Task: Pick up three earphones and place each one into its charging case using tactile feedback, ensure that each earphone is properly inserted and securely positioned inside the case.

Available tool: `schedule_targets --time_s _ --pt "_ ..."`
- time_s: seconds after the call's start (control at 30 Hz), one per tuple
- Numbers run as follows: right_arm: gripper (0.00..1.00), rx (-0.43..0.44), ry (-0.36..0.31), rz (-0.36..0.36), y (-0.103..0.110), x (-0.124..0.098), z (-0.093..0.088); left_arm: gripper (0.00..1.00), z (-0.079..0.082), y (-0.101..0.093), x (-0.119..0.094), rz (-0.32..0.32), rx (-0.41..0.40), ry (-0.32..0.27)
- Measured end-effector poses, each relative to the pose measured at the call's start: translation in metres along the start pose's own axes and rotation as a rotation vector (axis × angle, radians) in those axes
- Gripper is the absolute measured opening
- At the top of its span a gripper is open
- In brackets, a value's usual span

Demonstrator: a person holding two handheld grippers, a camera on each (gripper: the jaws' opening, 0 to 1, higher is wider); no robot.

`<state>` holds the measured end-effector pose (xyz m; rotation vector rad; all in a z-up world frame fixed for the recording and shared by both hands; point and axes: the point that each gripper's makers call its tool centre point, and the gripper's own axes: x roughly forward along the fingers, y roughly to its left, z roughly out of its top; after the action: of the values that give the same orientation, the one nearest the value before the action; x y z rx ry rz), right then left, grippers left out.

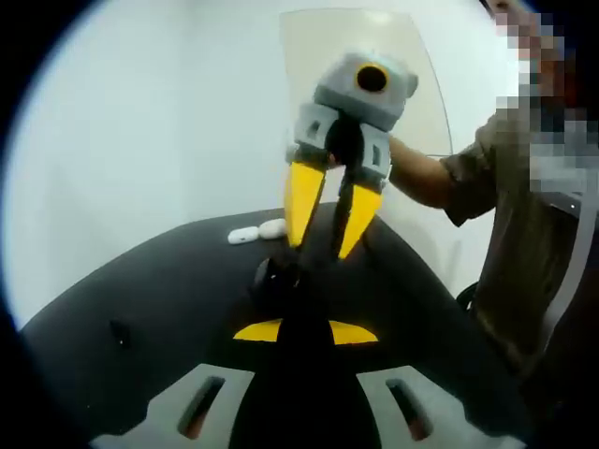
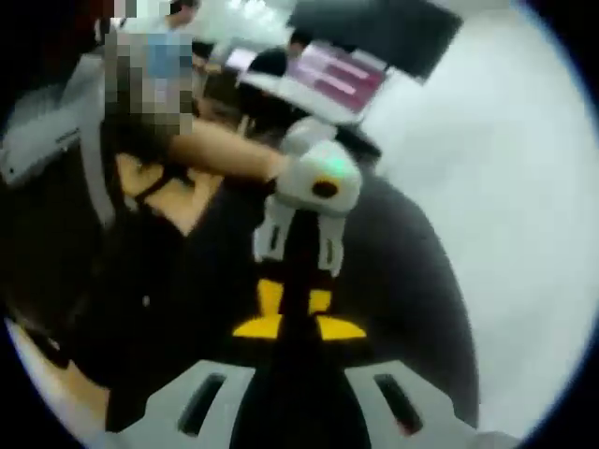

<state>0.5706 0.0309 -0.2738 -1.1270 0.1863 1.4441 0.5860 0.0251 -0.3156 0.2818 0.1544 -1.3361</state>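
In the left gripper view, the left gripper [image 1: 305,332] rises from 6 o'clock, its yellow tips a little apart with a dark gap between them; whether anything sits in that gap cannot be told. The right gripper [image 1: 323,245] comes down from 12 o'clock, its yellow jaws parted and pointing at a small dark object, seemingly a case [image 1: 272,275], on the black bench [image 1: 140,290]. Whether its tips touch it is unclear. Two small white pieces [image 1: 256,232], earphones or cases, lie on the bench near its far edge at about 11 o'clock, well apart from both grippers. A person's arm [image 1: 426,173] reaches in from 2 o'clock.

In the right gripper view, blurred, the right gripper [image 2: 299,327] has its tips slightly apart, and the left gripper [image 2: 295,297] faces it from just above centre, almost meeting it.
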Motion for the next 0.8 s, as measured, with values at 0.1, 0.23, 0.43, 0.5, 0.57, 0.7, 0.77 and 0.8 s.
schedule_targets --time_s 0.1,0.23,0.43,0.5,0.57,0.7,0.77,0.8 --pt "0.14 -0.001 0.016 0.03 -0.002 0.006 -0.005 0.14 0.0 0.0 0.0 0.0 0.001 0.0" --pt "0.14 0.028 0.005 0.053 -0.002 0.012 -0.008 0.14 0.0 0.0 0.0 -0.001 0.002 0.0" --pt "0.12 0.107 -0.042 0.073 0.0 0.01 -0.009 0.14 0.0 0.0 0.0 -0.002 0.002 -0.001" --pt "0.12 0.108 -0.056 0.075 0.001 0.008 -0.01 0.14 0.0 0.0 0.0 -0.003 0.001 -0.002" --pt "0.12 0.138 -0.084 0.072 0.0 0.006 -0.01 0.14 0.0 -0.001 0.0 -0.003 0.002 -0.002" --pt "0.12 0.266 -0.212 0.067 -0.004 -0.003 -0.005 0.14 0.0 -0.001 0.0 -0.002 0.003 -0.001" --pt "0.05 0.361 -0.296 0.054 -0.011 -0.01 -0.005 0.14 0.0 -0.001 0.0 -0.002 0.003 -0.001" --pt "0.04 0.423 -0.35 0.05 -0.014 -0.014 -0.005 0.14 0.0 -0.001 0.0 -0.003 0.003 -0.001"
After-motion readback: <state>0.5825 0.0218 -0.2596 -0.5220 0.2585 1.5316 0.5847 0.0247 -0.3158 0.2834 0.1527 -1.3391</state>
